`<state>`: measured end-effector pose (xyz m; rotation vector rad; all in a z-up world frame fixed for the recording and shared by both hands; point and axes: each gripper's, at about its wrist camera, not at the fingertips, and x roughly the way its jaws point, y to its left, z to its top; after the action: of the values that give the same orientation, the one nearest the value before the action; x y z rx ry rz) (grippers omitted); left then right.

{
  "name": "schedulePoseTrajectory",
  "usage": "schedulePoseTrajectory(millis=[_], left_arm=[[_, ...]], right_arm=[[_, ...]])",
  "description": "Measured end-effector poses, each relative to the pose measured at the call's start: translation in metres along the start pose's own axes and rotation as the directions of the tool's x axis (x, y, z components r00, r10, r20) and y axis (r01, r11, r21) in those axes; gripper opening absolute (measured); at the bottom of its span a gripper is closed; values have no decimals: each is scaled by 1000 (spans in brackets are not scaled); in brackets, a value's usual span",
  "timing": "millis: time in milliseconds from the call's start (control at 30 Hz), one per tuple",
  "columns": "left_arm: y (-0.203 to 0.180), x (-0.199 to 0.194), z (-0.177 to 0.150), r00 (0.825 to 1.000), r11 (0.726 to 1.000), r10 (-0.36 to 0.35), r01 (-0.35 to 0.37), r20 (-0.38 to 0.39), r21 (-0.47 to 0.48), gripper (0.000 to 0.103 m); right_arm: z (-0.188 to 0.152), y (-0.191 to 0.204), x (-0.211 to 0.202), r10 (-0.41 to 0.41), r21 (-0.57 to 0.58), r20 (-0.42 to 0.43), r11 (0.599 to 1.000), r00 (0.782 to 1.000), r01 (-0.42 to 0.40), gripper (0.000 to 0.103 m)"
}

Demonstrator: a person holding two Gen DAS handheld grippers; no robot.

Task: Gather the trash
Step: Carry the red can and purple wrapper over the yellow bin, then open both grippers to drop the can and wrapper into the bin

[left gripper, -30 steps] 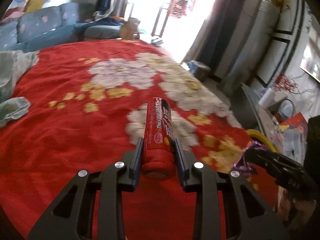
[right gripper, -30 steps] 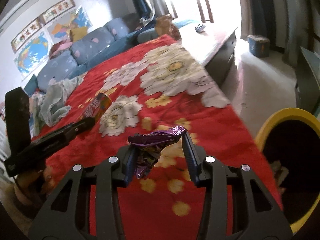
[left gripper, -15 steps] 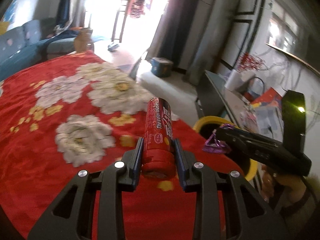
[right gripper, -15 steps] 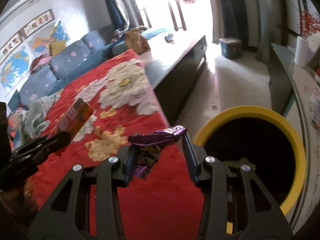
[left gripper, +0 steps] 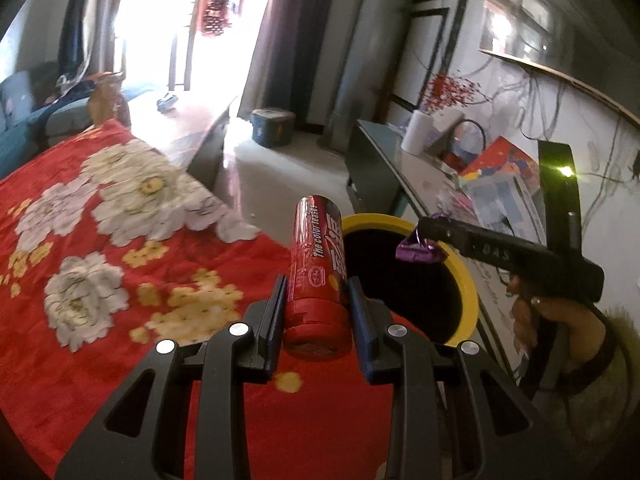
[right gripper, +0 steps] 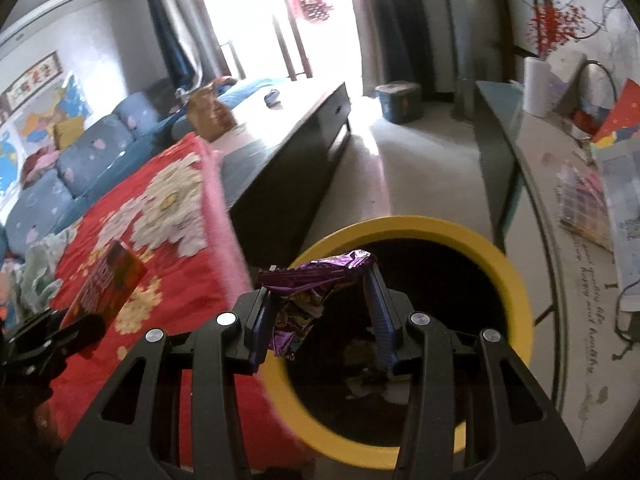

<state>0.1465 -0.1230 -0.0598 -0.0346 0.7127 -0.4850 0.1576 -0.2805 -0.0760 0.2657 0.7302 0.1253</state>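
While both hands hang near the yellow-rimmed bin, the right tool pinches a crumpled purple wrapper over the dark opening, and the left tool clamps a red tube above the edge of the red blanket. Released now, the tube would probably hit the rim or the blanket. The wrapper looks loosely caught and might cling to a pad.

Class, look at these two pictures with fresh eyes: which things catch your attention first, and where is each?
A red snack tube is clamped in the left tongs above the red flowered blanket. A crumpled purple wrapper hangs in the right tongs, over the yellow-rimmed bin beside the bed.
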Motion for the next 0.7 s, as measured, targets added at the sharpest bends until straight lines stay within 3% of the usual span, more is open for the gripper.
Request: schedulePoseTrajectory(millis=[333, 700], left_arm=[[-43, 26, 3, 998, 995, -56, 59, -36, 85, 29], [-67, 64, 5, 992, 987, -87, 98, -93, 125, 29]], right_arm=[[-1, -43, -2, -66, 74, -3, 995, 998, 66, 34], [-3, -69, -6, -77, 144, 5, 987, 997, 76, 34]])
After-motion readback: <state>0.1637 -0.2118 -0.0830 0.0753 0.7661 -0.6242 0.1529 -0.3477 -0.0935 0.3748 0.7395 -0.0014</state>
